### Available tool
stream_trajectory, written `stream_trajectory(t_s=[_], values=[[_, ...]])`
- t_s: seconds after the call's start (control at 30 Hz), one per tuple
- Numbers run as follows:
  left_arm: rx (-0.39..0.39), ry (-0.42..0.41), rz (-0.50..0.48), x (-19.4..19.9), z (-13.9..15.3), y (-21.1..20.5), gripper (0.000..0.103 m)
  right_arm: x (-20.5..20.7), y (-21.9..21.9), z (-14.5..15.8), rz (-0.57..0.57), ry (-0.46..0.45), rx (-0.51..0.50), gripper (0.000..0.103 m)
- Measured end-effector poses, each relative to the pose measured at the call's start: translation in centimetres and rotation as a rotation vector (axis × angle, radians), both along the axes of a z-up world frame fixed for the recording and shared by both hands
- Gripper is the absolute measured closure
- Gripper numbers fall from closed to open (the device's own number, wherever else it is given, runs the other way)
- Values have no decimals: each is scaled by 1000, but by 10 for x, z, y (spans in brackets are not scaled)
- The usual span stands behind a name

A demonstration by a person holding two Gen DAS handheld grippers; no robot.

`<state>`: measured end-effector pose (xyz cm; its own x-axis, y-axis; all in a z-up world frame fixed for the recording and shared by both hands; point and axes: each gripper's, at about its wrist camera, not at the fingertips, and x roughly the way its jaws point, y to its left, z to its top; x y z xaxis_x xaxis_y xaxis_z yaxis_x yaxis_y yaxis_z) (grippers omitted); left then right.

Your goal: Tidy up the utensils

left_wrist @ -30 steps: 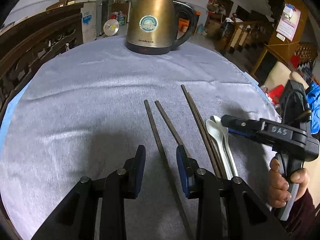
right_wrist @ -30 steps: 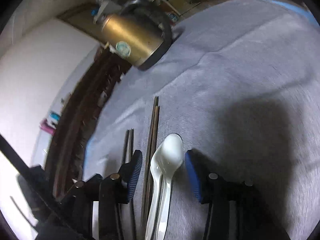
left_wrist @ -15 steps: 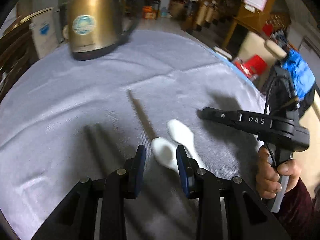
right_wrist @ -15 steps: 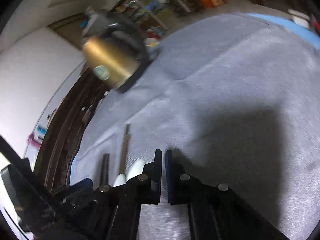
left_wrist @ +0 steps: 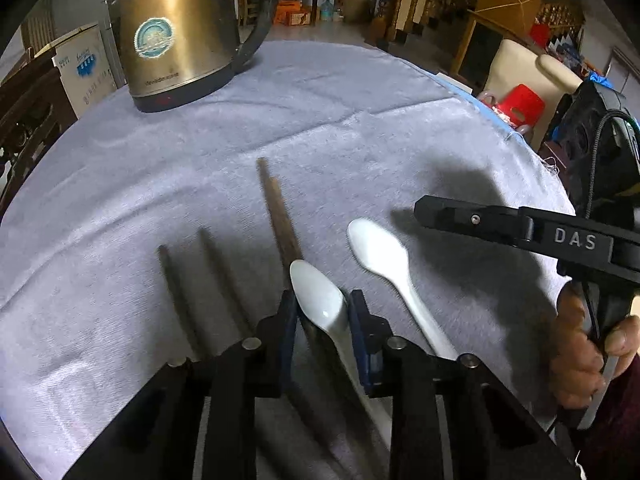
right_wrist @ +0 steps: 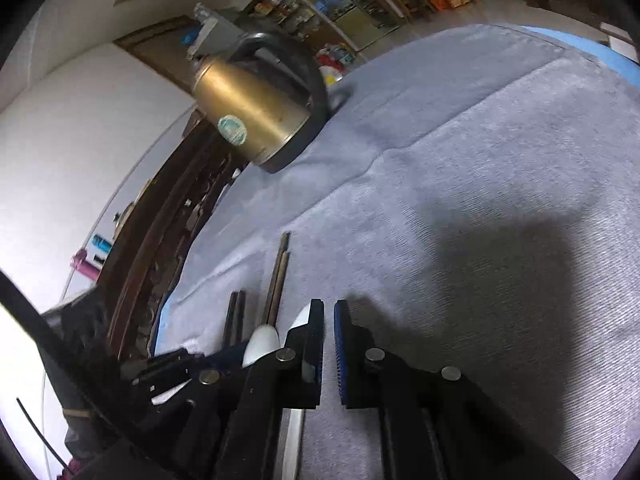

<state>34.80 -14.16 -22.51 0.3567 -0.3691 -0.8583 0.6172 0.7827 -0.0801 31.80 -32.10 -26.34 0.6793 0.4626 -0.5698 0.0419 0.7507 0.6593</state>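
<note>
Two white ceramic spoons lie on the grey cloth. My left gripper (left_wrist: 322, 303) is open, with the nearer spoon (left_wrist: 320, 298) between its fingers. The second spoon (left_wrist: 382, 254) lies just right of it. A brown chopstick pair (left_wrist: 280, 214) lies left of the spoons, and two darker chopsticks (left_wrist: 192, 280) lie further left. My right gripper (right_wrist: 329, 322) is nearly closed and empty, hovering above the cloth right of the spoons. It also shows in the left wrist view (left_wrist: 432, 208). The right wrist view shows a spoon bowl (right_wrist: 262, 340) and chopsticks (right_wrist: 278, 276).
A brass electric kettle (left_wrist: 180, 28) stands at the far side of the round table (left_wrist: 360, 120). Carved wooden chair backs (right_wrist: 160, 248) stand along the left edge. The table's right edge (left_wrist: 512, 132) drops to a room with furniture.
My right gripper shut from open around the spoons and lifted off to the right. The two spoons are spread apart. My left gripper moved right from the dark chopsticks to the nearer spoon.
</note>
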Motion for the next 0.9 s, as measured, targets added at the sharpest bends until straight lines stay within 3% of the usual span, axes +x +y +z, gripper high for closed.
stream_trajectory(t_s=[0.07, 0.1, 0.17, 0.27, 0.37, 0.43, 0.5, 0.57, 0.7, 0.83, 0.9], values=[[-18, 4, -8, -2, 4, 8, 91, 0, 7, 2, 10, 6, -35, 94], [-17, 5, -10, -3, 6, 12, 92, 1, 9, 1, 14, 19, -47, 91], [-7, 5, -12, -3, 7, 18, 92, 1, 13, 1, 20, 33, -55, 71], [13, 40, 0, 2, 2, 31, 92, 1, 23, 8, 35, 22, -104, 65], [-2, 60, 10, 4, 3, 43, 92, 9, 38, 15, 73, 52, -198, 64], [-14, 68, 12, 7, 6, 48, 88, 19, 54, 19, 122, 97, -335, 63], [-16, 84, 19, 11, 8, 49, 78, 27, 73, 23, 181, 136, -474, 63], [-15, 97, 24, 15, 8, 50, 59, 36, 88, 25, 226, 180, -581, 63], [-1, 129, 39, 32, 7, 44, 58, 46, 112, 25, 304, 234, -752, 67], [54, 135, 26, 38, 3, 28, 58, 49, 111, 26, 325, 257, -754, 68], [74, 130, 15, 37, 2, 22, 68, 47, 106, 26, 311, 253, -737, 69]])
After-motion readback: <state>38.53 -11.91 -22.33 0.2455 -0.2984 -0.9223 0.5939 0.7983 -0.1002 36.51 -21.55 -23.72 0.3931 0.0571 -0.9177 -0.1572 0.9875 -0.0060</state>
